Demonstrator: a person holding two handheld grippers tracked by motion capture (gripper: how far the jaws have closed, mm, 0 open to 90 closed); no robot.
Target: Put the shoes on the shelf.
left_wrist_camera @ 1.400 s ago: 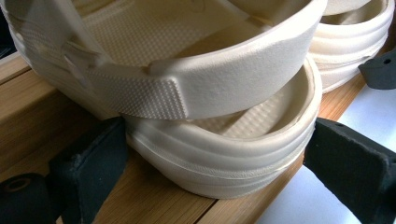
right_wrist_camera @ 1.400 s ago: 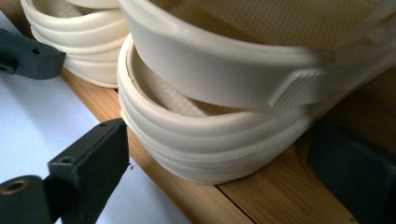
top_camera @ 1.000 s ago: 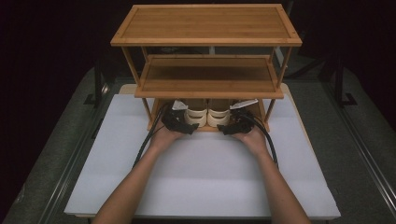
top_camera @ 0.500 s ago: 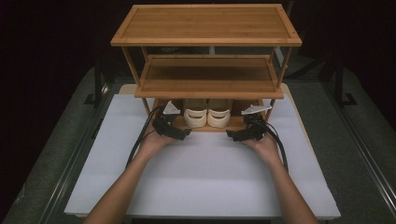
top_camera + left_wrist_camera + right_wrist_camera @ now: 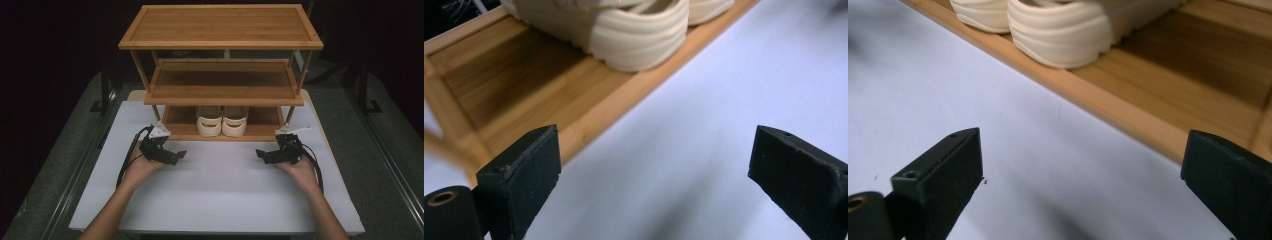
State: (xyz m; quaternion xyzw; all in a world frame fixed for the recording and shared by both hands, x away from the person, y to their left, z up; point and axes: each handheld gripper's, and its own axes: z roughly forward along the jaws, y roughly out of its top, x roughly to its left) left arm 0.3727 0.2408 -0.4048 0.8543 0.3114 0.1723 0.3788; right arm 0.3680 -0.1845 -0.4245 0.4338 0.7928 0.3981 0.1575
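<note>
High view: both hands have pulled back w/ left gripper [image 5: 167, 154] and right gripper [image 5: 272, 154], leaving sandals [image 5: 222, 121] on rack's [image 5: 220, 95] bottom shelf; gripper views: jaws wide, empty, right's just opened, so placement looks done.

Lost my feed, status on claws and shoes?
Left claw open, empty. Right claw open, empty. Shoes paired on rack bottom shelf. Nothing in the way.
</note>
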